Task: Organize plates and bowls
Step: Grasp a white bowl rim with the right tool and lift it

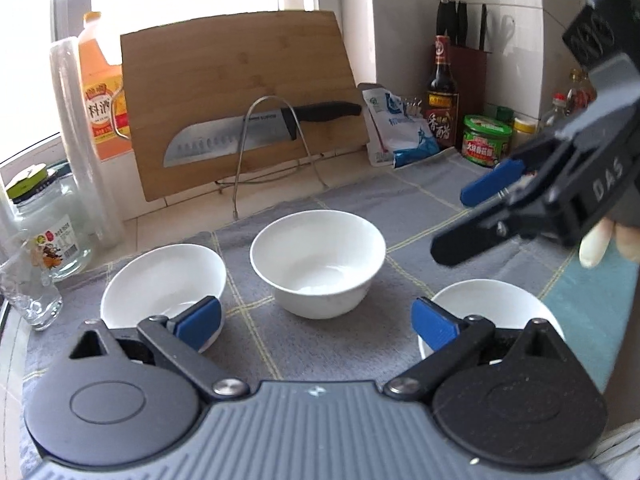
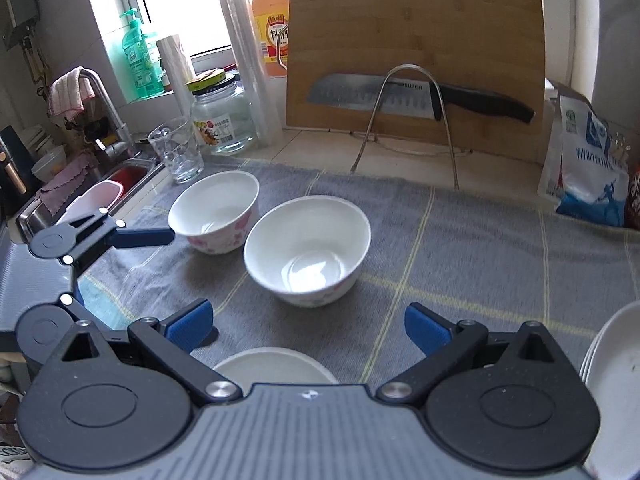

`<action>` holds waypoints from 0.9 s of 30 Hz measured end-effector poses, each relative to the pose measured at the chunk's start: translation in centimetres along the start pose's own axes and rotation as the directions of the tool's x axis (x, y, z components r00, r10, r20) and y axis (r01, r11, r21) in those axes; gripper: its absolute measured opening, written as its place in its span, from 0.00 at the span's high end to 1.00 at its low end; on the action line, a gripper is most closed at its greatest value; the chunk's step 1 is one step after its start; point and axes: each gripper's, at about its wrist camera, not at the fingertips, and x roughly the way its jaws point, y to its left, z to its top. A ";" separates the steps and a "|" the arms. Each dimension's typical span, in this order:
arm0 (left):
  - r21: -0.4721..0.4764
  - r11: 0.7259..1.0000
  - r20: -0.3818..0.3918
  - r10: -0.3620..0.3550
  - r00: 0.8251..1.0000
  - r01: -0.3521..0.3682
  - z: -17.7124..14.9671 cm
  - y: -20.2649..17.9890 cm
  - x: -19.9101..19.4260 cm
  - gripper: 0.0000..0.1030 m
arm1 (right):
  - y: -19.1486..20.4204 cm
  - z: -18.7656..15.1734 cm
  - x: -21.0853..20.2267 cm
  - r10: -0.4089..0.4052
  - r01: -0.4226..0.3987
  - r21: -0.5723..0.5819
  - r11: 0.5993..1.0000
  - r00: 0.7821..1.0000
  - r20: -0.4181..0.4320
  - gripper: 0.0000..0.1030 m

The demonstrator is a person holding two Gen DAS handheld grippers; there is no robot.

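Three white bowls sit on a grey checked cloth (image 1: pixel 352 200). In the left wrist view the middle bowl (image 1: pixel 318 262) is ahead, a left bowl (image 1: pixel 162 284) sits by my left finger, and a right bowl (image 1: pixel 496 312) sits behind my right finger. My left gripper (image 1: pixel 316 322) is open and empty above the cloth. My right gripper (image 2: pixel 308 326) is open and empty; it also shows in the left wrist view (image 1: pixel 460 216) at right. The right wrist view shows the middle bowl (image 2: pixel 306 250), the far bowl (image 2: pixel 216 212), a near bowl (image 2: pixel 276 366) under the gripper, and stacked white plates (image 2: pixel 616 372) at right.
A wooden cutting board (image 1: pixel 240 104) with a knife (image 1: pixel 260 130) on a wire stand leans at the back. Bottles, jars and a salt bag (image 1: pixel 396 128) line the back right. A glass jar (image 2: pixel 222 114), a tumbler (image 2: pixel 176 148) and a sink (image 2: pixel 100 184) lie to the left.
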 end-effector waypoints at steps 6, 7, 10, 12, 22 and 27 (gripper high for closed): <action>0.002 1.000 -0.017 -0.009 1.000 0.009 0.2 0.1 2.0 0.03 | -0.6 1.8 1.5 0.004 -0.004 -0.019 1.000 1.000 -0.006 0.00; 0.001 1.000 -0.020 -0.013 1.000 0.013 0.3 0.1 2.3 0.03 | -0.7 2.1 1.9 0.008 -0.008 -0.021 1.000 1.000 -0.011 0.00; 0.003 1.000 -0.026 -0.022 0.999 0.022 0.5 0.3 3.2 0.03 | -1.0 2.8 3.1 0.014 -0.015 -0.028 0.999 1.000 -0.027 0.00; 0.002 1.000 -0.037 -0.023 0.999 0.023 0.7 0.3 3.8 0.03 | -1.1 3.1 3.8 0.016 -0.017 -0.031 0.999 0.999 -0.040 0.00; 0.000 0.998 -0.074 -0.062 0.995 0.062 1.2 0.1 5.5 0.07 | -1.8 4.2 6.6 0.054 -0.057 -0.031 0.998 0.994 -0.090 0.02; -0.015 0.998 -0.098 -0.061 0.993 0.060 1.3 0.1 6.2 0.12 | -2.0 4.7 7.4 0.073 -0.077 -0.030 0.997 0.992 -0.107 0.04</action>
